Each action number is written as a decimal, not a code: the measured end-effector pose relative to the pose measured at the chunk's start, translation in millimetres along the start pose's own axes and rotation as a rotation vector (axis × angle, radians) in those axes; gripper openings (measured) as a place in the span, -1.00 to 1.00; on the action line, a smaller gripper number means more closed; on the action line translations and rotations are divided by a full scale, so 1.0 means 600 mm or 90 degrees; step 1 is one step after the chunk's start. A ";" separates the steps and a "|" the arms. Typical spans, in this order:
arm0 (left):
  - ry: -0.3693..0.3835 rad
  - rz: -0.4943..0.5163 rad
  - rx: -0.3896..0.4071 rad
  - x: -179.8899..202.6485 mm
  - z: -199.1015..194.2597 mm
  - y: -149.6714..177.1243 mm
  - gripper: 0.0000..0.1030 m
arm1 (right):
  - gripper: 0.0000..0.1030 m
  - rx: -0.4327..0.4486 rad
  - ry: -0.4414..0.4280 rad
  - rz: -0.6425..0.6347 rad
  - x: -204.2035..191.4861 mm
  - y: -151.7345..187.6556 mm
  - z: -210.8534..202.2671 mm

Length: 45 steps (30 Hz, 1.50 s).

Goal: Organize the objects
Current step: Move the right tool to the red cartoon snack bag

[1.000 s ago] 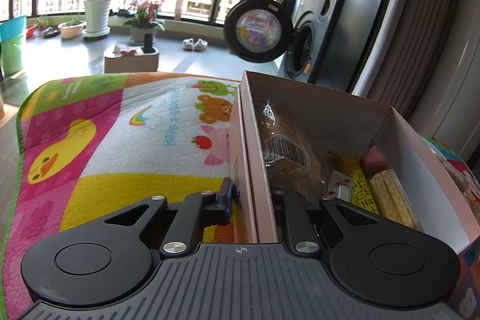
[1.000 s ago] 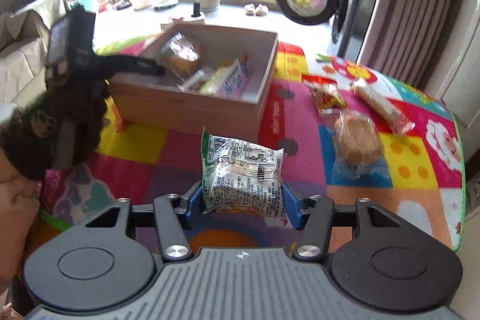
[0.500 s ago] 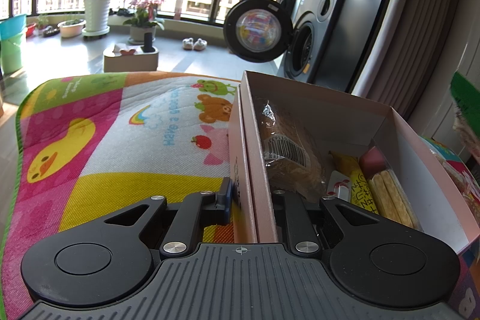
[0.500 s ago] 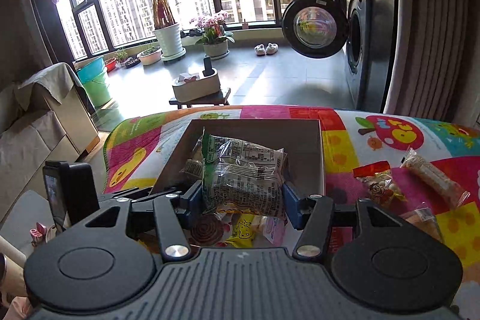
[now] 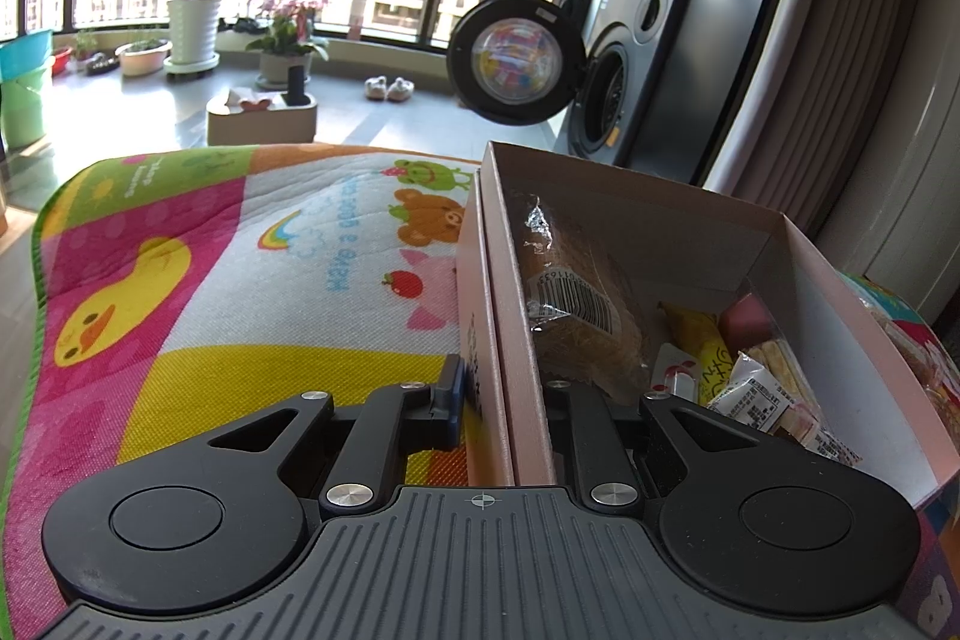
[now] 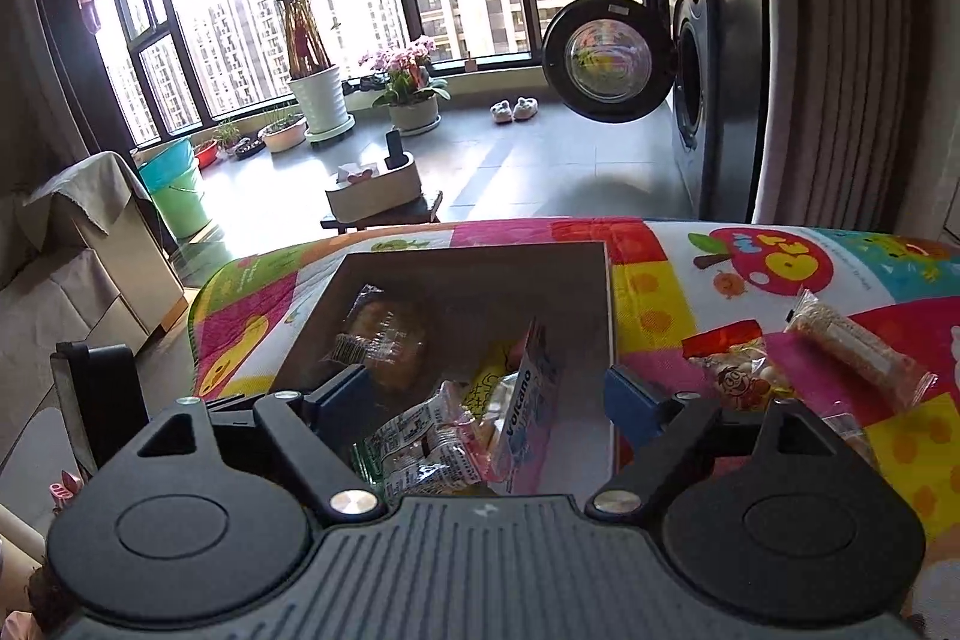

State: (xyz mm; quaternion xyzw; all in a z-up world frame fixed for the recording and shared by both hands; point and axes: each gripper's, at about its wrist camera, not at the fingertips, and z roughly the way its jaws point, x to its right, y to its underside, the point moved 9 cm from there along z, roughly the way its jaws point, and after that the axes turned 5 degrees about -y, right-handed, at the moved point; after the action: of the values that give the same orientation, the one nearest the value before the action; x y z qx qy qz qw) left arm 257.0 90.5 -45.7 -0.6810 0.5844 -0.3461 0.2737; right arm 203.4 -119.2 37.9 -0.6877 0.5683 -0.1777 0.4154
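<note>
The left gripper [image 5: 501,400] pinches the box [image 5: 690,226] wall, one finger outside, one inside. The right gripper [image 6: 480,394] hangs over the box with fingers spread wide, holding nothing. A snack pack [image 6: 420,448] lies inside the box (among other wrapped snacks); at 3 o'clock, two packets [image 6: 732,376] rest on the mat [image 6: 660,274].
</note>
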 end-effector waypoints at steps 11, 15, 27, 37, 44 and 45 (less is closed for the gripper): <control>0.000 0.000 0.000 -0.001 0.000 0.000 -0.67 | 0.71 0.009 0.143 0.082 0.191 0.004 -0.032; 0.001 0.000 0.000 0.000 0.000 0.000 -0.67 | 0.71 -0.016 0.174 0.065 0.220 0.024 0.002; 0.001 0.000 0.000 -0.001 0.000 0.000 -0.67 | 0.71 -0.081 0.174 0.038 0.249 0.045 0.077; 0.001 -0.001 0.000 -0.001 0.000 0.000 -0.67 | 0.61 -0.124 0.166 0.048 0.257 0.037 0.183; 0.001 -0.001 0.000 -0.001 -0.001 0.000 -0.67 | -0.14 -0.119 0.156 0.026 0.234 0.032 0.150; 0.001 -0.001 0.000 -0.001 0.000 0.000 -0.67 | -0.14 -0.111 0.154 0.022 0.229 0.029 0.139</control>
State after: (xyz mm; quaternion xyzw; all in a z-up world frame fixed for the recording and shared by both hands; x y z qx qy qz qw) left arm 256.8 91.0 -45.7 -0.6811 0.5840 -0.3468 0.2734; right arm 291.9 -216.0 -55.9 -0.6848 0.6393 -0.2019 0.2857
